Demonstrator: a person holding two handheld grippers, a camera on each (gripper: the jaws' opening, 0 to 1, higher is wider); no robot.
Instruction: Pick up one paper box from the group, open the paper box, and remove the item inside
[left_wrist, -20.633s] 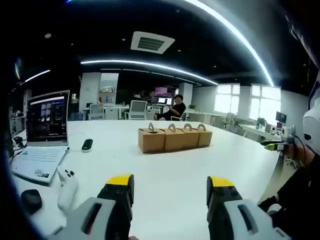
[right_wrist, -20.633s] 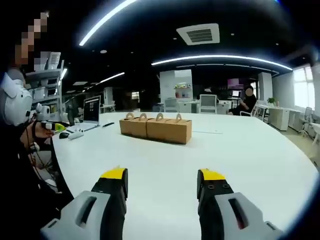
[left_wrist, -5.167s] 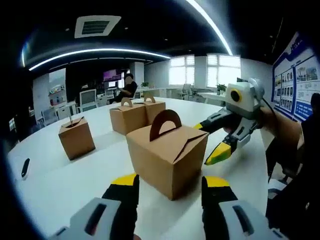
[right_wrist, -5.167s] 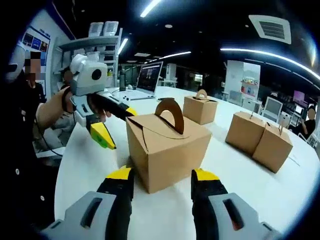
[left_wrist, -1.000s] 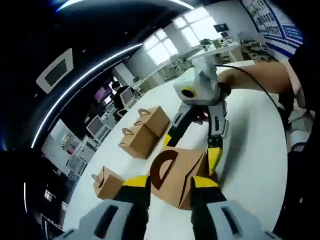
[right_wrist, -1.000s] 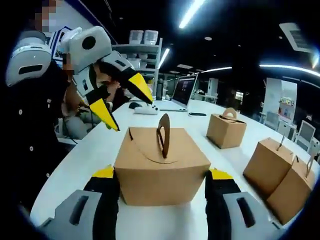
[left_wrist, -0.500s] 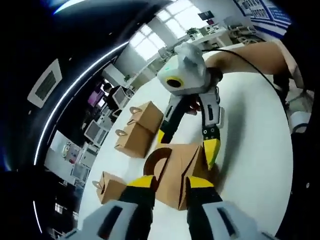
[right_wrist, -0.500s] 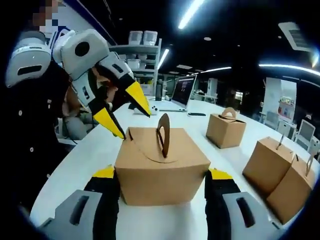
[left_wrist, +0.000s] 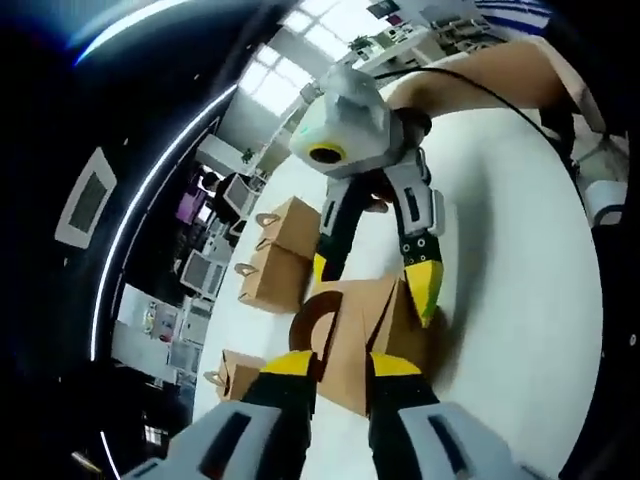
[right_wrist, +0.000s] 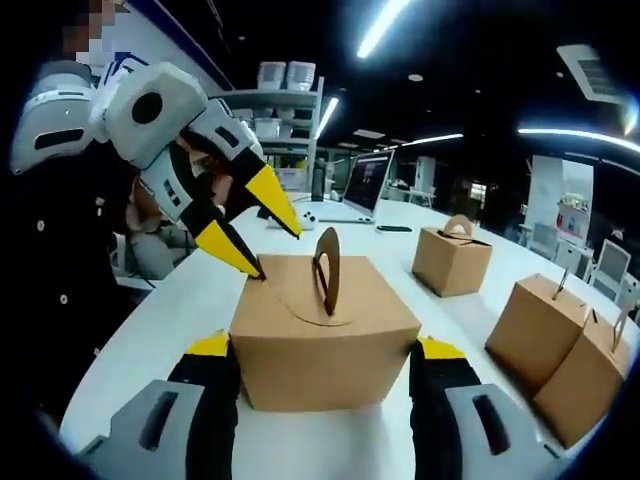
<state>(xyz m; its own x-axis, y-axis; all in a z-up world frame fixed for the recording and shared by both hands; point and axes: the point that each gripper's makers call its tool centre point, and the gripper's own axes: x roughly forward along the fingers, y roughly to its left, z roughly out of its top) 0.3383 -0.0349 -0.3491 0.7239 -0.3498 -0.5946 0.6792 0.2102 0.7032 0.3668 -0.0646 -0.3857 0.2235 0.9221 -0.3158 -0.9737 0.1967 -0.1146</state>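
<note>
1 white counter (right_wrist: 560, 420) is carrying everything, spreading across the lower half of the right gripper view. At centre frame there, the paper box (right_wrist: 325, 335) is sitting on it, lid shut and arched handle upright. It is standing between the jaws of the right gripper (right_wrist: 325, 352), which are apart and flanking its 2 sides, probably to brace it against sliding; whether they are touching the cardboard I cannot tell. From the upper left of that view the left gripper (right_wrist: 262, 240) is reaching down, jaws apart, its lower yellow tip resting at the lid's left corner, seemingly to lift a flap. In the left gripper view the same box (left_wrist: 365, 330) is lying just above the left gripper (left_wrist: 340, 362). 3 other boxes (right_wrist: 455, 260) are waiting at the right, well apart. Smallest, a laptop (right_wrist: 365, 190) is standing at the far edge.
</note>
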